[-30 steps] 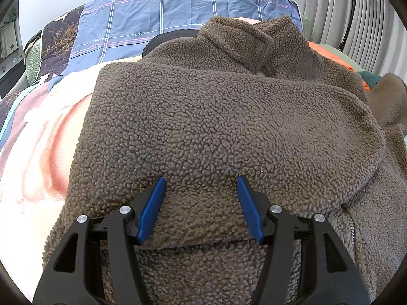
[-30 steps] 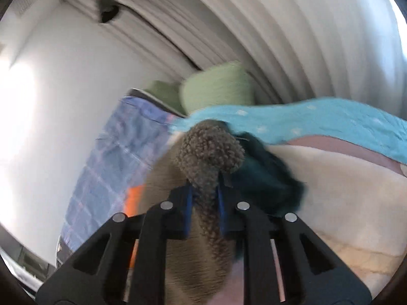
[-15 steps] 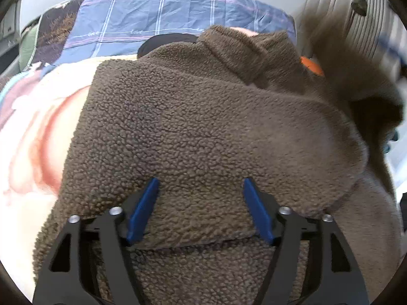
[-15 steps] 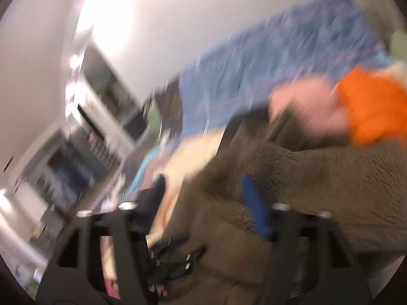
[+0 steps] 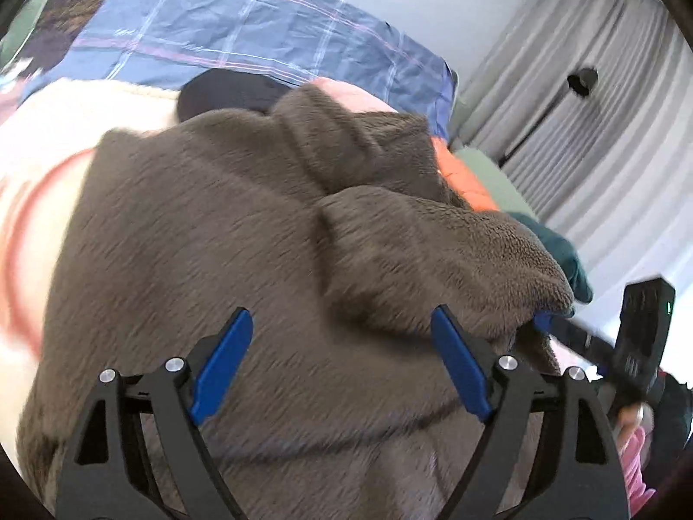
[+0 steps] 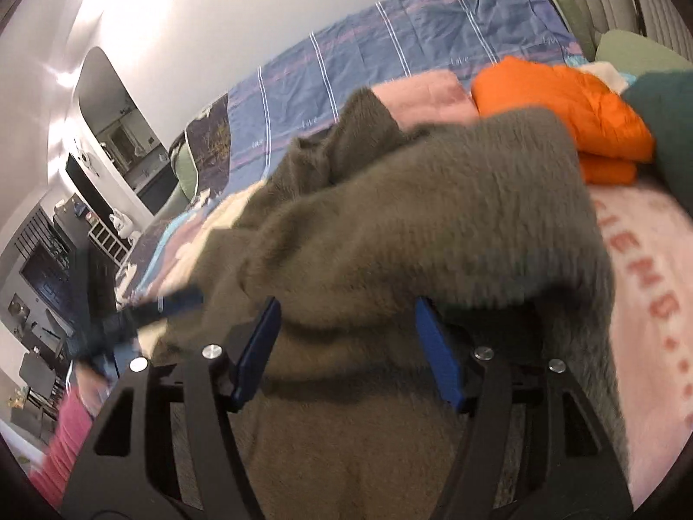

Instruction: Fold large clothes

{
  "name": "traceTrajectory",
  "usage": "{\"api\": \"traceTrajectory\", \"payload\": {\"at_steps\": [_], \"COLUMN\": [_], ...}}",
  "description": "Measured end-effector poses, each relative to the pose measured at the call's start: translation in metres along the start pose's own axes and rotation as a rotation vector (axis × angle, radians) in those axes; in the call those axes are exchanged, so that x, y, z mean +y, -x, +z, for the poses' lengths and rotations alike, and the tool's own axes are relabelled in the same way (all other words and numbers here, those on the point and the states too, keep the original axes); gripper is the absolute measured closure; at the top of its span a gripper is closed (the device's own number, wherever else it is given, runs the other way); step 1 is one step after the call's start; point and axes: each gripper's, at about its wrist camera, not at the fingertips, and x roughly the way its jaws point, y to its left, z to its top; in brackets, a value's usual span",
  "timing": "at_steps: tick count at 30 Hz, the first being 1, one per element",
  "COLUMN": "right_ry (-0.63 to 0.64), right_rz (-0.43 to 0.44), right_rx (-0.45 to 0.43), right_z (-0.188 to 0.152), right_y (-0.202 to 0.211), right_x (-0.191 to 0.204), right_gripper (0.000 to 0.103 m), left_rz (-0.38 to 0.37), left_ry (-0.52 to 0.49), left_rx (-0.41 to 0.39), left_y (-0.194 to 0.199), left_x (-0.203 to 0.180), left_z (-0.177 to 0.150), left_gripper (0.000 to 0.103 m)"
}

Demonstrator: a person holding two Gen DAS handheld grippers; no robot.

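A brown fleece jacket (image 5: 216, 238) lies on the bed, its collar toward the pillow. One sleeve (image 5: 433, 251) lies folded across its chest. My left gripper (image 5: 342, 316) hovers over the lower front with its jaws opening and nothing pinched between the blue pads. In the right wrist view the jacket (image 6: 433, 216) looks olive. My right gripper (image 6: 346, 307) sits at the sleeve's fold, jaws wide and closing slightly; fleece bulges between the pads, which do not press on it. The right gripper also shows at the right edge of the left view (image 5: 558, 329).
A blue plaid pillow (image 5: 260, 30) spans the head of the bed. Folded pink (image 6: 424, 91), orange (image 6: 563, 99) and teal (image 6: 667, 108) garments lie beyond the jacket. A pink lettered blanket (image 6: 649, 281) covers the bed. Grey curtains (image 5: 606, 130) hang at right. A pink sleeve (image 6: 65, 433) shows.
The right gripper swung from facing the curtains to over the jacket and let go of the sleeve, which now lies across the chest. The left gripper's jaws spread wider and it lifted.
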Motion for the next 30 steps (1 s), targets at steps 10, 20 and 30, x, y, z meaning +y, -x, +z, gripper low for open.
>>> {"api": "traceTrajectory", "payload": {"at_steps": [10, 20, 30], "right_ry": [-0.109, 0.159, 0.154], "right_rz": [-0.071, -0.038, -0.058], "right_rx": [0.105, 0.005, -0.025], "right_z": [-0.032, -0.038, -0.008], "right_y": [-0.045, 0.048, 0.036], "right_x": [-0.038, 0.025, 0.032], "right_gripper": [0.041, 0.029, 0.060], "left_rz": [0.202, 0.357, 0.426], "left_ry": [-0.247, -0.294, -0.171], "left_rx": [0.046, -0.207, -0.116], "left_y": [-0.066, 0.118, 0.090], "left_x": [-0.053, -0.015, 0.033], "left_z": [0.024, 0.021, -0.012], "left_gripper": [0.071, 0.068, 0.054]}}
